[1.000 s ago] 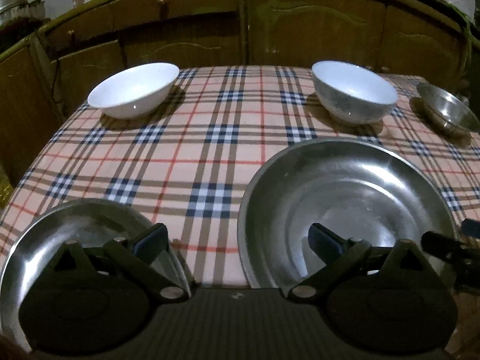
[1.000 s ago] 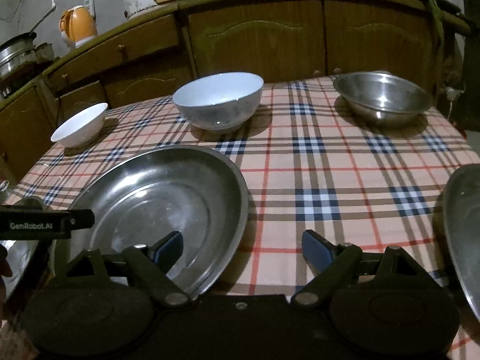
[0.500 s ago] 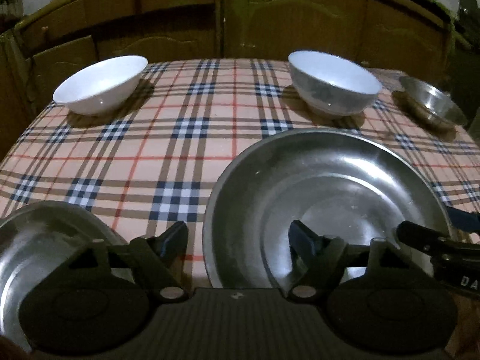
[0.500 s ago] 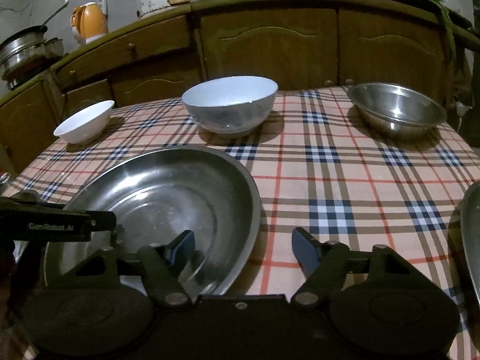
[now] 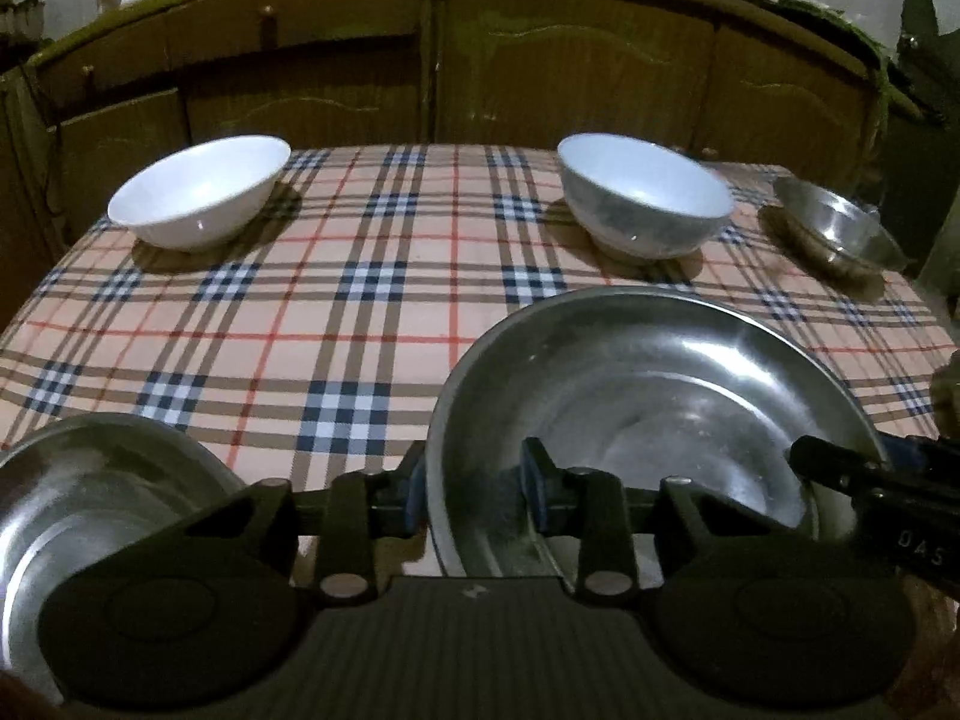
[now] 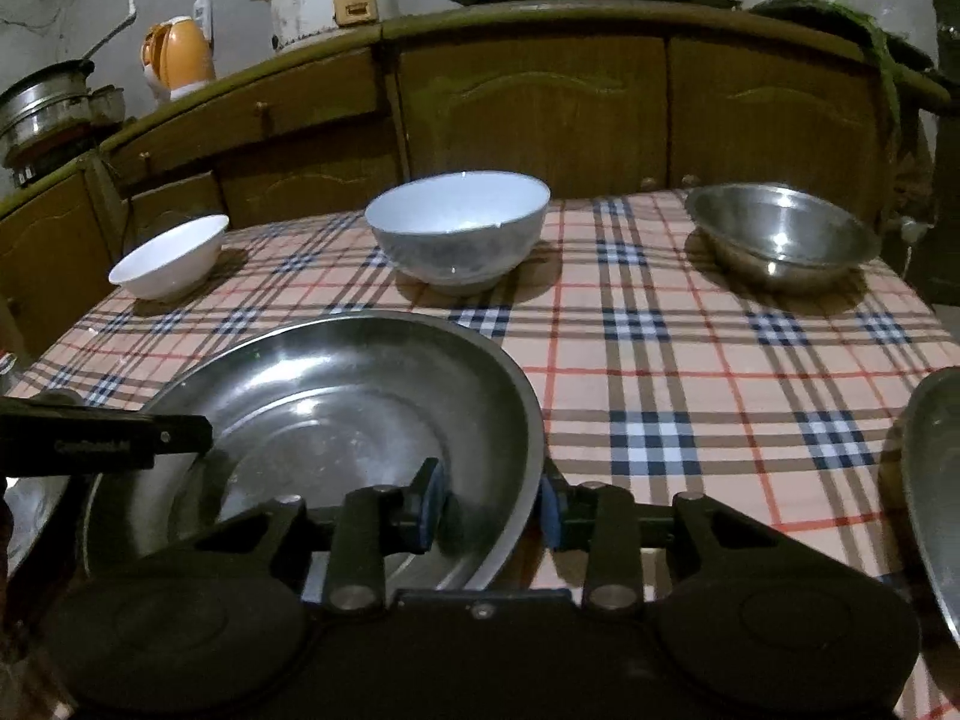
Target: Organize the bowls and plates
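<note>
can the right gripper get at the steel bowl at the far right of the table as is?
Probably not yet: the right gripper is closing across the big steel plate's rim. The cloth towards the steel bowl looks bare.

Tablecloth (image 5: 336, 324): peach ground, plaid of navy, tan, red, white. Large plate (image 5: 660, 384): bare silver steel. White bowl (image 5: 201, 192) at 10 o'clock, pale grey-blue bowl (image 5: 645, 198) at 1, steel bowl (image 6: 780, 234) at 2. Cabinets (image 6: 540, 102) brown wood. Kettle (image 6: 177, 57) orange. Gripper pads (image 6: 432, 504) blue, bodies black.
</note>
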`<state>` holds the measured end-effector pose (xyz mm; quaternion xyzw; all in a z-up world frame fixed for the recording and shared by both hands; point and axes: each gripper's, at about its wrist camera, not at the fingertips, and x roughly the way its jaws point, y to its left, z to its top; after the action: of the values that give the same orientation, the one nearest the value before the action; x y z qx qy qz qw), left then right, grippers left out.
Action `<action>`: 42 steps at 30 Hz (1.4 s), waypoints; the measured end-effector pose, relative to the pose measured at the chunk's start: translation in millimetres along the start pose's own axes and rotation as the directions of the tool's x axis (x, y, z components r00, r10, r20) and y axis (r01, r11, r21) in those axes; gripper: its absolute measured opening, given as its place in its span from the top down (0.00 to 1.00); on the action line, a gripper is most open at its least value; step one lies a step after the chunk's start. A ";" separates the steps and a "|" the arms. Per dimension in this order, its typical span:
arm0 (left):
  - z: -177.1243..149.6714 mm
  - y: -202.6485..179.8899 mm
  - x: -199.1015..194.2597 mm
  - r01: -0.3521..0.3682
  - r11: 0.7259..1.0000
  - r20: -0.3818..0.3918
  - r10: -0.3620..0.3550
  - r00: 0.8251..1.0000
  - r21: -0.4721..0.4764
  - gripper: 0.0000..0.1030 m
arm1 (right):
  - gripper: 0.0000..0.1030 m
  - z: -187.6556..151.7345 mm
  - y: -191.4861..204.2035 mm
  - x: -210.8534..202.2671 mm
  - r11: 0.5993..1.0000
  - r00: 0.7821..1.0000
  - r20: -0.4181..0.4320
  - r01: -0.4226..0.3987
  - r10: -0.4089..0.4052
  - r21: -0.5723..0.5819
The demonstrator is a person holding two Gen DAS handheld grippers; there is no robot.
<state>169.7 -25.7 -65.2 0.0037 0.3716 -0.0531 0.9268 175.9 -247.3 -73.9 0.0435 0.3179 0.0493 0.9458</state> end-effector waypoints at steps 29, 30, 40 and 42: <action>-10.5 -32.0 -114.2 0.038 0.998 0.136 -0.044 0.990 0.046 0.69 | 0.60 -0.9 6.7 -138.5 0.997 0.986 0.155 0.058 -0.065 0.048; -11.3 -32.6 -116.7 0.038 0.998 0.138 -0.044 0.989 0.046 0.69 | 0.60 -1.5 7.1 -141.9 0.997 0.985 0.158 0.058 -0.066 0.050; -19.3 -34.9 -137.4 0.041 0.998 0.165 -0.049 0.985 0.052 0.69 | 0.60 -3.4 9.3 -165.7 0.996 0.979 0.186 0.069 -0.079 0.059; -21.2 -35.5 -140.4 0.041 0.998 0.170 -0.049 0.984 0.052 0.69 | 0.60 -3.9 10.1 -169.7 0.996 0.979 0.189 0.071 -0.081 0.060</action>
<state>50.7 -46.6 17.4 0.0130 0.2894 -0.0831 0.9535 38.3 -257.6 25.5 0.0608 0.2283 0.0004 0.9717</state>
